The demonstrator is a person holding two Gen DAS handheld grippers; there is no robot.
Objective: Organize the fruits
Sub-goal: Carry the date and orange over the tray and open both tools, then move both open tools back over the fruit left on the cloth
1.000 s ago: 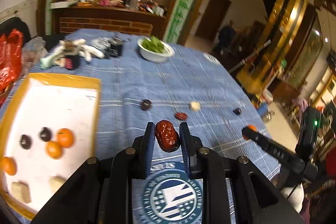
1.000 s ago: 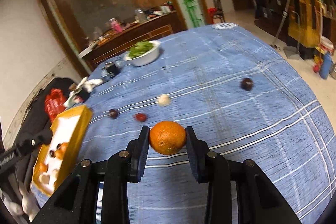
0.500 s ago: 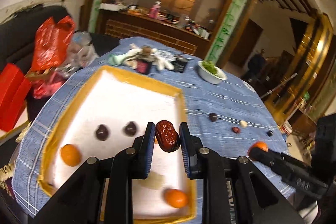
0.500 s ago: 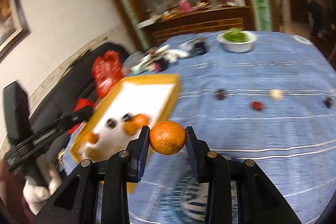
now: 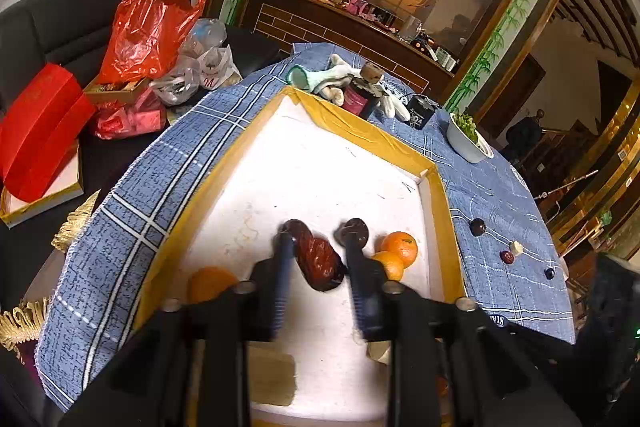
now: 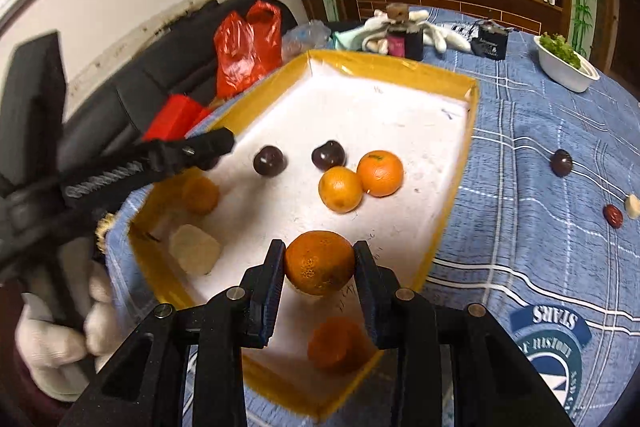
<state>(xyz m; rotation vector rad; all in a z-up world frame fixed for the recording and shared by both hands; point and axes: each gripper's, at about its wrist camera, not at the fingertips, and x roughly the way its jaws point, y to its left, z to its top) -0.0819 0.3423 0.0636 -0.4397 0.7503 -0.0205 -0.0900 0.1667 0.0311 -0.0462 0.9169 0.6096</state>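
Both tongs hang over the yellow-rimmed tray (image 6: pixel 452 211), so this looks like the drop-off step. The left tongs (image 5: pixel 318 259) stand parted (blurred), the red date (image 5: pixel 320 263) loose between them, apparently just let go. The right tongs (image 6: pixel 319 269) clamp a tangerine (image 6: pixel 319 268) above the tray's six o'clock end; next it likely calls for lowering and releasing beside the two oranges (image 6: pixel 360 179) at twelve o'clock

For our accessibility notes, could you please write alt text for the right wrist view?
The right gripper holds an orange between its jaws above a yellow-rimmed tray that contains more oranges and two dark fruits. The tray sits on a blue checked tablecloth.
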